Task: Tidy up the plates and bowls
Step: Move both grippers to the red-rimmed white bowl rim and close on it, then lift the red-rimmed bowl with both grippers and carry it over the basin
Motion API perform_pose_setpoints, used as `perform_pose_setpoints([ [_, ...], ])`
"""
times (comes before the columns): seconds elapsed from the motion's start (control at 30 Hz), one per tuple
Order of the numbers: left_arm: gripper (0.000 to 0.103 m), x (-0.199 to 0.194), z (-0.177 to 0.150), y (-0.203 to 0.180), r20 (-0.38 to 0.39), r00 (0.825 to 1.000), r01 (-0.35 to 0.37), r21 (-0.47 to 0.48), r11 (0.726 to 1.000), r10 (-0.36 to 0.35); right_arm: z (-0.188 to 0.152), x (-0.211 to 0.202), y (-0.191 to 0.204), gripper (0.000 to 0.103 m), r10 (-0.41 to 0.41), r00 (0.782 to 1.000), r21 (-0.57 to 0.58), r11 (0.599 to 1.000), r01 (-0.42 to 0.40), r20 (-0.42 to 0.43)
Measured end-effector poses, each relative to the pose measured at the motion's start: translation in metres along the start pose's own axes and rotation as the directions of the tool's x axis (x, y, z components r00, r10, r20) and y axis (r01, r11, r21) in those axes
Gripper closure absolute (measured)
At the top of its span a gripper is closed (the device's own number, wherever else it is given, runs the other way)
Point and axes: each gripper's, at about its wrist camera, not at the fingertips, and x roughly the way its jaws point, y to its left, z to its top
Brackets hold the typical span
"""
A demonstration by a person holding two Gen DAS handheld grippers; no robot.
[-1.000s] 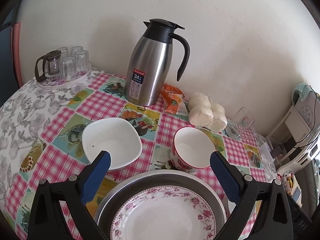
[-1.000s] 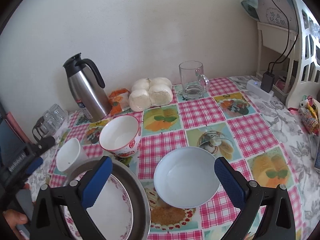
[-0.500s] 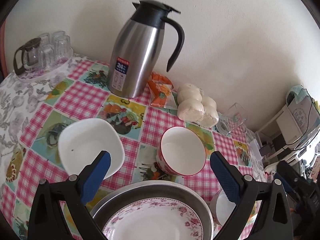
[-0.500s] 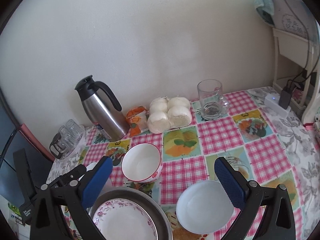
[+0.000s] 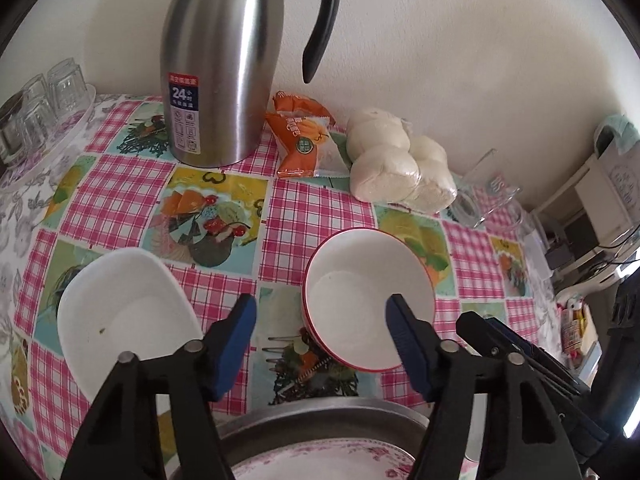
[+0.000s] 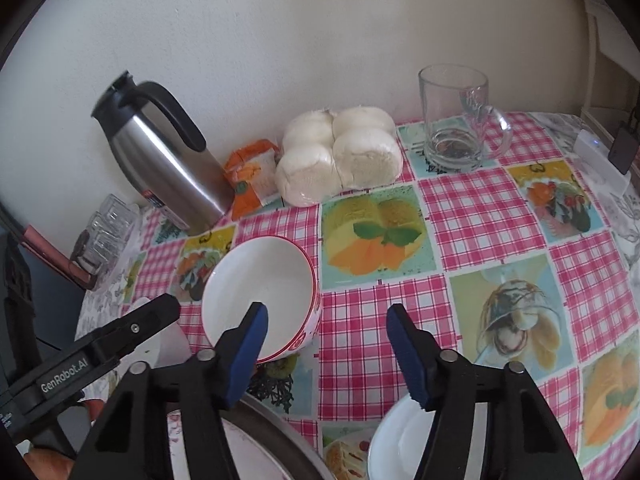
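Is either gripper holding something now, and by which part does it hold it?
Nothing is held. Both grippers' jaws are closing: the left gripper straddles the red-rimmed bowl's near rim without pressing it; the right gripper has only tablecloth between its jaws.

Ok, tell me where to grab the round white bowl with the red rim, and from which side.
Grip the round white bowl with the red rim by its thin rim, one finger inside, one outside, coming from above on the near side. It stands upright, empty and open-topped, and its body looks too wide for the jaws. The left gripper hangs nearest, jaws closing with nothing between them yet.
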Motion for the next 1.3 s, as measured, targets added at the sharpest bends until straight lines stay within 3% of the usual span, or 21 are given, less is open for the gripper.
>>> perform_pose_setpoints([
  [0.2,0.049,0.023,0.009,-0.005,-0.052,0.998,-0.022,0.013,1.000,0.023,0.004,0.028,0.004,0.063,-0.005,0.999,-0.004,1.000,0.005,-0.045],
  [0.33,0.065,0.037,0.014,-0.008,-0.084,0.996,-0.036,0.026,0.999,0.038,0.005,0.043,0.005,0.068,-0.008,0.997,-0.004,1.000,0.008,-0.073],
  [0.43,0.080,0.045,0.016,-0.007,-0.102,0.994,-0.028,0.020,0.999,0.030,0.006,0.053,0.006,0.077,-0.011,0.996,-0.010,1.000,0.010,-0.089],
  [0.6,0.093,0.054,0.015,-0.004,-0.111,0.993,-0.044,0.024,0.999,0.047,0.007,0.063,0.010,0.093,0.010,0.995,-0.029,0.999,-0.013,-0.100],
  [1.0,0.094,0.065,0.008,-0.005,-0.130,0.991,-0.040,0.010,0.999,0.041,0.006,0.072,0.017,0.093,-0.032,0.991,-0.064,0.998,0.024,-0.130],
  [1.3,0.094,0.007,0.004,-0.022,-0.019,1.000,-0.007,0.046,0.999,0.008,0.009,0.021,0.021,0.093,-0.012,0.999,-0.076,0.997,0.009,-0.038],
])
